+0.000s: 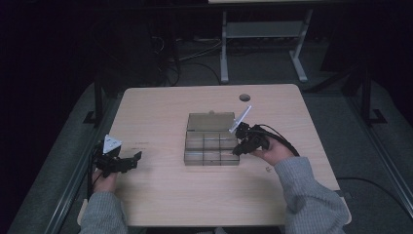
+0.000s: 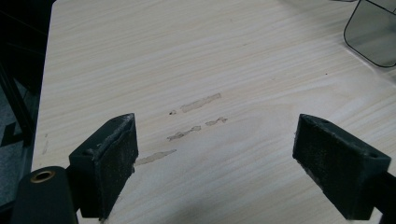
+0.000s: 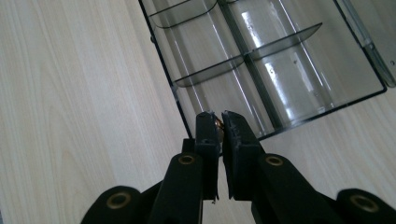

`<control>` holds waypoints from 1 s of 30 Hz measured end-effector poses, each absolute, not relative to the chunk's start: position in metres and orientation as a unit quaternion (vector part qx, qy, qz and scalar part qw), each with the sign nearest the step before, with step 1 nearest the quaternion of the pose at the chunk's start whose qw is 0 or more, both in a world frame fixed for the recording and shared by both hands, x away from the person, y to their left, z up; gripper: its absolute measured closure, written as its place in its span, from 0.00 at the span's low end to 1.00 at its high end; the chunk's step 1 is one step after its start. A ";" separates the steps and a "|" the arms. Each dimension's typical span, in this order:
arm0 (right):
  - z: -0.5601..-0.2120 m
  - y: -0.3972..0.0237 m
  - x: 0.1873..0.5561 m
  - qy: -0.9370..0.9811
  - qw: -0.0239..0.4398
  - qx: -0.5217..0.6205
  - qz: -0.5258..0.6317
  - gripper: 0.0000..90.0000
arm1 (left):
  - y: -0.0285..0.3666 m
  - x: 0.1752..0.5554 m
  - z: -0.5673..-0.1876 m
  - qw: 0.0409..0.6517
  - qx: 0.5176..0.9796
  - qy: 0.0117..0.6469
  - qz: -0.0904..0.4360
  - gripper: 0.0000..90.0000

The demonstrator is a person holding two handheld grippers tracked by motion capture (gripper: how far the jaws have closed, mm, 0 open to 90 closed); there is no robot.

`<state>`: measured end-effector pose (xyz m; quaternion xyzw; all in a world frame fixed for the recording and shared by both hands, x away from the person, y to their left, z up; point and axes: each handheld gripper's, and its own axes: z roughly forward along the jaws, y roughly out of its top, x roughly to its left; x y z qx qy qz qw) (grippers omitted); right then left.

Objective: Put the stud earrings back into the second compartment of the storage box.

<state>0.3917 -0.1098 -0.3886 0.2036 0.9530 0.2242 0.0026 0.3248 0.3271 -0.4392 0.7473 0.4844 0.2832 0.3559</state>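
Both forearms, in grey sleeves, reach in from the near edge. The left hand (image 1: pixel 103 181) rests low near the table's left side and holds the left gripper (image 1: pixel 138 157) pointing toward the middle, its fingers (image 2: pixel 109 161) spread wide apart with nothing between them. The right hand (image 1: pixel 272 152) is farther forward, angling the right gripper (image 1: pixel 235 151) leftward and down, its fingers (image 3: pixel 207 135) drawn almost together, pinching something small and orange-brown at the tips.

Dim room; grey floor (image 1: pixel 350 131); white desk frame (image 1: pixel 265 34) behind.
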 end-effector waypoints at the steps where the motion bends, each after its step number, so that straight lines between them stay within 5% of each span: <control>1: -0.388 -0.109 0.392 0.953 0.003 0.203 0.224 0.94 | 0.327 0.325 -0.439 0.355 0.748 0.484 0.283 0.15; 30: -0.376 -0.052 0.441 0.962 -0.011 0.177 0.209 0.94 | 0.328 0.325 -0.439 0.356 0.747 0.486 0.282 0.15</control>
